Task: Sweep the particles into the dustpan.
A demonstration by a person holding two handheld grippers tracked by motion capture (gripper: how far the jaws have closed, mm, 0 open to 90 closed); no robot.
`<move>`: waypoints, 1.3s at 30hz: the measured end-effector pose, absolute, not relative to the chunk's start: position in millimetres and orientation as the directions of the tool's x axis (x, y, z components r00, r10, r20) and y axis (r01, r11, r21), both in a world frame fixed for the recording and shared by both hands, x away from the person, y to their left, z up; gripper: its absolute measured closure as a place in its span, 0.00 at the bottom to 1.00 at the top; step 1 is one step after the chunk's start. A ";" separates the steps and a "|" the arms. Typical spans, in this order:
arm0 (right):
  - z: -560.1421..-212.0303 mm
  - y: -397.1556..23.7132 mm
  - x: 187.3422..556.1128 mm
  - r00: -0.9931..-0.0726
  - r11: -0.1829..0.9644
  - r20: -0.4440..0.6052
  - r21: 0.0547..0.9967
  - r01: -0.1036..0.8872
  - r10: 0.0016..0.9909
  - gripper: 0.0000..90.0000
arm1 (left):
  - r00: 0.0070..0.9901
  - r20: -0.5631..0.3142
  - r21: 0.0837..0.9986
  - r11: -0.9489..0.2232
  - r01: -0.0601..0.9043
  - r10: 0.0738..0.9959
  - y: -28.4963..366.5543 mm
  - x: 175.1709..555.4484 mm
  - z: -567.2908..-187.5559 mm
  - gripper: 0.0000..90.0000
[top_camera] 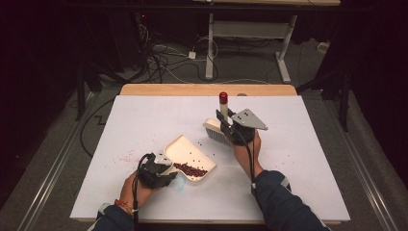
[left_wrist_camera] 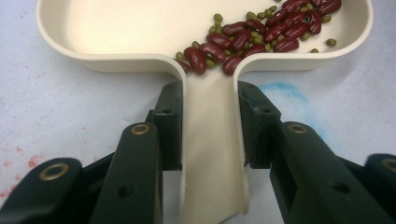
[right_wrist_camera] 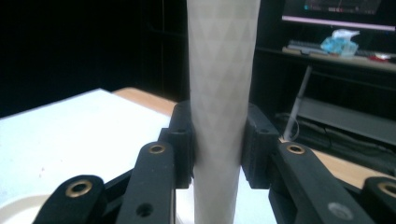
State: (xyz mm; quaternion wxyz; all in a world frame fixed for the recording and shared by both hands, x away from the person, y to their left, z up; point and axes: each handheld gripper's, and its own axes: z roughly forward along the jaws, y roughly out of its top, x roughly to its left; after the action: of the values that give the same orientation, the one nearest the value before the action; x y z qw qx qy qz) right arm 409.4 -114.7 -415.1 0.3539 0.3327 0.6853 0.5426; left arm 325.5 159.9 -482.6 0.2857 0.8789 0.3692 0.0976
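A cream dustpan [top_camera: 185, 150] lies on the white table, with red and green beans [top_camera: 190, 169] piled at its near edge. My left gripper [top_camera: 166, 169] is shut on the dustpan's handle [left_wrist_camera: 210, 154]; the beans [left_wrist_camera: 261, 35] crowd against the pan's back wall just past the jaws. My right gripper [top_camera: 230, 126] is shut on the pale handle [right_wrist_camera: 223, 93] of a hand brush [top_camera: 215, 130]. The brush stands upright, its red-capped end [top_camera: 223, 97] pointing up and its bristle head resting on the table right of the pan's far end.
A faint red scatter [top_camera: 126, 156] of specks marks the table left of the dustpan. A blue smudge [left_wrist_camera: 289, 93] shows by the pan's handle. The table's wooden far edge [top_camera: 207, 89] and a desk frame [top_camera: 250, 33] lie beyond.
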 end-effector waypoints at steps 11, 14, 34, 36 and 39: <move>-422.6 -95.3 394.4 -0.603 0.186 -0.109 0.980 0.066 0.791 0.77 | 0.708 -0.030 0.570 -0.570 0.592 0.705 158.4 325.9 -481.8 0.70; -423.7 -91.7 389.0 -0.625 0.172 -0.088 0.982 0.076 0.775 0.77 | 0.706 -0.029 0.572 -0.568 0.592 0.708 157.3 327.0 -481.8 0.70; -411.4 -92.8 362.9 -0.721 0.126 -0.042 0.990 0.063 0.692 0.78 | 0.706 -0.036 0.570 -0.566 0.595 0.707 159.2 327.2 -481.3 0.71; -402.1 -101.9 361.9 -0.716 0.103 -0.035 0.993 0.053 0.698 0.78 | 0.707 -0.034 0.570 -0.567 0.595 0.707 159.8 326.9 -481.2 0.70; -394.8 -112.0 361.0 -0.703 0.101 -0.038 0.994 0.049 0.710 0.78 | 0.707 -0.036 0.568 -0.568 0.596 0.706 161.5 326.1 -480.8 0.70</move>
State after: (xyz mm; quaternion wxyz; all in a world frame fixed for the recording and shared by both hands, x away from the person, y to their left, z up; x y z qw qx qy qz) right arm 361.0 -112.0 -394.8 0.2703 0.2749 0.6911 0.6114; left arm 326.1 161.5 -480.8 0.2815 0.8799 0.3700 0.0981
